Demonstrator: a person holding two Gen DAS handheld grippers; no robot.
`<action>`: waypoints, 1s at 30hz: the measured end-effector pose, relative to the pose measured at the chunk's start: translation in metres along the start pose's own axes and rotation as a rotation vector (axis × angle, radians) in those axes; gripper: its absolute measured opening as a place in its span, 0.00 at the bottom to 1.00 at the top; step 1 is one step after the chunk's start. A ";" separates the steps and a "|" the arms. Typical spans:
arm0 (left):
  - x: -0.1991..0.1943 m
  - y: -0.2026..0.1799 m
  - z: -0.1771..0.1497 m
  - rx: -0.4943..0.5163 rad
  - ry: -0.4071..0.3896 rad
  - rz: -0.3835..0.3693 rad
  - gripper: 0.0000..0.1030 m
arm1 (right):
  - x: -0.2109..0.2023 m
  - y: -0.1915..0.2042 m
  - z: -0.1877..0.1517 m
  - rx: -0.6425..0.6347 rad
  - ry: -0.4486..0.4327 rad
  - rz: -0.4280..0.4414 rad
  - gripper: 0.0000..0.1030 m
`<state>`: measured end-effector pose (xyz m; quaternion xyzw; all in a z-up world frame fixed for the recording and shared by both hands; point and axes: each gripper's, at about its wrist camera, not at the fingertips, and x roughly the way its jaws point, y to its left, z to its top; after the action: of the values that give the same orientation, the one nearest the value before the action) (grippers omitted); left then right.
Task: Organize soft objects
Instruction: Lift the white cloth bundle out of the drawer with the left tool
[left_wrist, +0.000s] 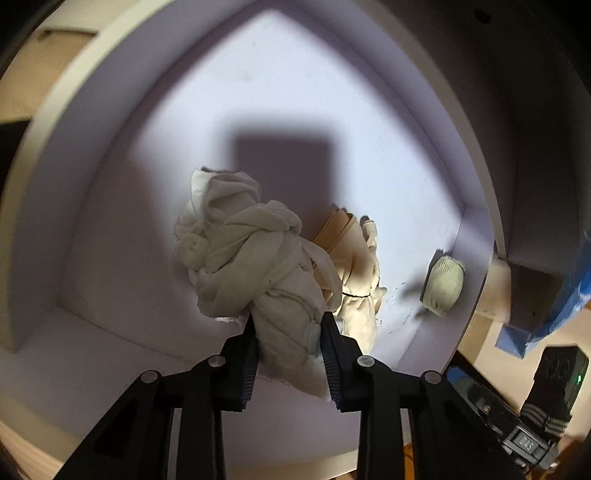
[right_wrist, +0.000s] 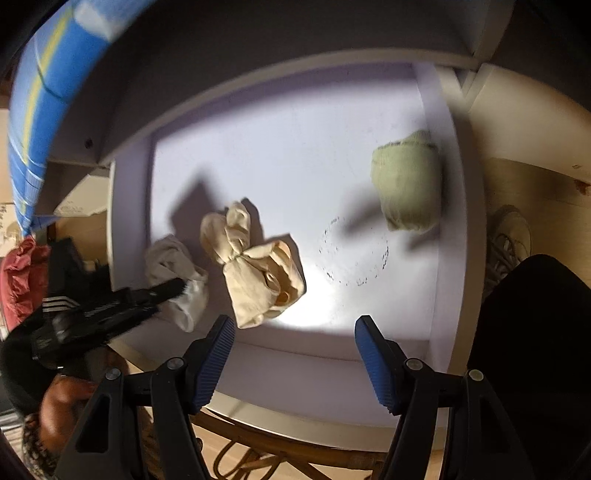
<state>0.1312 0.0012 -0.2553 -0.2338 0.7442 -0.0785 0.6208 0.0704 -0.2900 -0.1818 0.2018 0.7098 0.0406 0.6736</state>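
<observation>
Left gripper (left_wrist: 288, 328) angled down, clamping white cloth (left_wrist: 243, 251); right gripper (right_wrist: 295, 332) open.

3 cloth bundles (right_wrist: 258, 273) in tray (right_wrist: 454, 258), rolled sock (right_wrist: 406, 184) far right

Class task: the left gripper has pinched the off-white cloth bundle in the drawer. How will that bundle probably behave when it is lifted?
The off-white cloth bundle is crumpled in loose folds, so it will probably sag and partly unravel. The left gripper grips only one end, so the rest likely dangles. It looks thin, probably light.
</observation>
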 end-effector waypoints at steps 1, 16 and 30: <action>-0.004 -0.004 -0.001 0.023 -0.010 0.011 0.30 | 0.004 0.001 0.000 -0.006 0.009 -0.007 0.67; -0.057 -0.040 -0.016 0.253 -0.100 0.055 0.29 | 0.022 0.002 -0.002 -0.015 0.070 -0.032 0.67; -0.135 -0.102 -0.047 0.534 -0.202 0.068 0.29 | 0.026 0.007 -0.003 -0.026 0.082 -0.022 0.67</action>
<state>0.1276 -0.0368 -0.0839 -0.0438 0.6387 -0.2272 0.7338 0.0694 -0.2739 -0.2038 0.1836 0.7385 0.0508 0.6468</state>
